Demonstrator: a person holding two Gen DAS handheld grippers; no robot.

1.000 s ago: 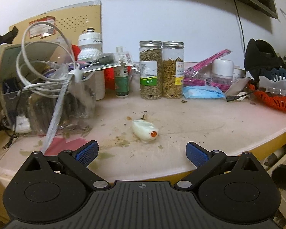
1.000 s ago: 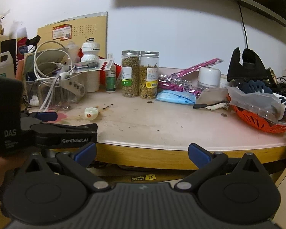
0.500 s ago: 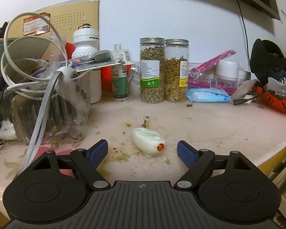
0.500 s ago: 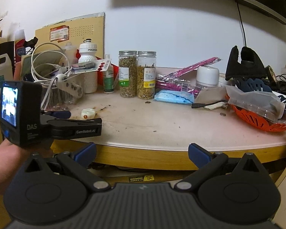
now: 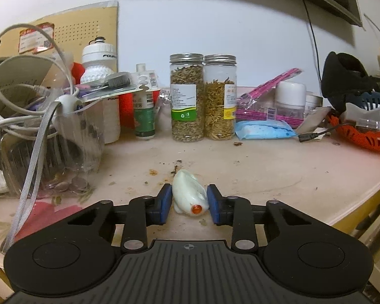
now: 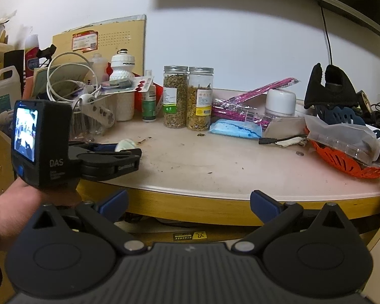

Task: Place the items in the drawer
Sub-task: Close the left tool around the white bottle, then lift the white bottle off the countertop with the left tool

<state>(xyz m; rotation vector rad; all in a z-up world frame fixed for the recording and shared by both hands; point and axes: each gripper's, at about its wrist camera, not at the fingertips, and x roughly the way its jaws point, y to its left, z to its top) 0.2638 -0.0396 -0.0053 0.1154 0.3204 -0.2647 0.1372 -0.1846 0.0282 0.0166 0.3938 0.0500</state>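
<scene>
Because the small white bottle (image 5: pixel 188 193) lies on its side near the front edge of the surface (image 5: pixel 278 174), the left gripper (image 5: pixel 189 204) is brought in low and almost level, so that one blue finger (image 5: pixel 166 200) stands on each flank of it. Its jaws have just been closing, and the bottle is now pinched between the fingers, which are drawn in nearly as far as they go. In the right wrist view the same gripper (image 6: pixel 124 149) is seen reaching over the edge of the surface, with the bottle (image 6: pixel 125 144) showing pale at its tip.

The right gripper (image 6: pixel 188 201) is held back below the edge, well apart from everything, its fingers spread wide with nothing between them; it is judged to be kept free for a drawer, which is not visible in either view.

The bottle is squat, smooth and milky white, with an orange tip facing the camera. Crumbs and brown stains are scattered just beyond it, and two jars of dried herbs (image 5: pixel 202 96) stand farther back. A slippery, rounded body is suggested, so a slide out of the grip on lifting is judged possible.
</scene>
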